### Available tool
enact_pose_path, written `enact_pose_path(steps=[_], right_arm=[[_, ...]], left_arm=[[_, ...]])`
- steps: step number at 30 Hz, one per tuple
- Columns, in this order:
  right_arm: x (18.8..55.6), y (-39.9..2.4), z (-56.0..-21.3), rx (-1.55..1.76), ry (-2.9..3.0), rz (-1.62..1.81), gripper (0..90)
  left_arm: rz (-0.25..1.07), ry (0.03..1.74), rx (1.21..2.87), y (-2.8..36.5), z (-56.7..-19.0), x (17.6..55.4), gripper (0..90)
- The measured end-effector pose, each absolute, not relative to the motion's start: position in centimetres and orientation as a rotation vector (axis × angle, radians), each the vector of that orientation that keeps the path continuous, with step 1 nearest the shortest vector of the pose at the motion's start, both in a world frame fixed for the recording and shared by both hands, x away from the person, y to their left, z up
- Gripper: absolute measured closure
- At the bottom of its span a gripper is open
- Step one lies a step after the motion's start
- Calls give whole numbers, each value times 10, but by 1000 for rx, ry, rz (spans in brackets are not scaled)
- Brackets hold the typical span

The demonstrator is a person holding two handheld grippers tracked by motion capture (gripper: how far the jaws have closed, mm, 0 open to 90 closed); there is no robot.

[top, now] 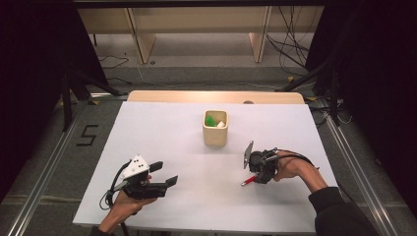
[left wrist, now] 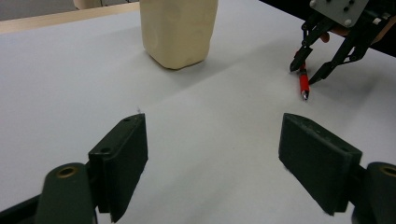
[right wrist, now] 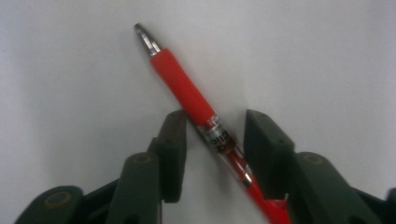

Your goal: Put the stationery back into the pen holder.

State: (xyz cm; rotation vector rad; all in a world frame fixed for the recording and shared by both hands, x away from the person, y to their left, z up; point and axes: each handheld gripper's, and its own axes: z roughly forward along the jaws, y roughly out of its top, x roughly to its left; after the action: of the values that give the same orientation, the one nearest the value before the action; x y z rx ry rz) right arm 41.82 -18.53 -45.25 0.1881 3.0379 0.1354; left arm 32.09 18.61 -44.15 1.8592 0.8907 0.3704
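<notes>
Lying on the white bench [top: 162, 128], the red pen [right wrist: 196, 100] sits between the fingers of the right gripper [right wrist: 215, 135], which points down at it from above. The pen runs slantwise through the gap: its metal tip pokes out past the fingertips and its clear barrel crosses between the two pads. One finger [right wrist: 173, 140] seems to touch the red grip, while the other [right wrist: 266, 149] stands just beside the barrel with a sliver of bench showing between, so the fingers are partly closed around the pen but not clamped on it. In the high view the pen [top: 248, 180] lies at the right of the bench, near the front edge, under the right gripper [top: 256, 173].

The left gripper [top: 163, 173] rests low over the front left of the bench, held level, its fingers [left wrist: 122, 158] wide apart with nothing between them. It faces a cream cup [top: 215, 129] that stands upright near the middle of the bench, well apart from both grippers. Something green and something white sit inside the cup.
</notes>
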Motion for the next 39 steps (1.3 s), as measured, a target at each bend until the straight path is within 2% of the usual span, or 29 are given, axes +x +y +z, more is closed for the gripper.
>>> enact_pose_path(steps=[7,9,16,25,39], right_arm=[[417,-181,-452,168,3080,90,775],[416,-181,-452,162,3086,95,792],[416,-182,-449,167,3078,97,801],[413,-191,-427,221,2985,281,801],[404,-207,-409,701,2719,876,801]], left_arm=[[364,894,1862,186,-442,321,233],[364,893,1860,186,-442,321,232],[366,892,1864,186,-442,322,234],[370,895,1847,187,-442,322,232],[395,910,1814,191,-444,322,231]])
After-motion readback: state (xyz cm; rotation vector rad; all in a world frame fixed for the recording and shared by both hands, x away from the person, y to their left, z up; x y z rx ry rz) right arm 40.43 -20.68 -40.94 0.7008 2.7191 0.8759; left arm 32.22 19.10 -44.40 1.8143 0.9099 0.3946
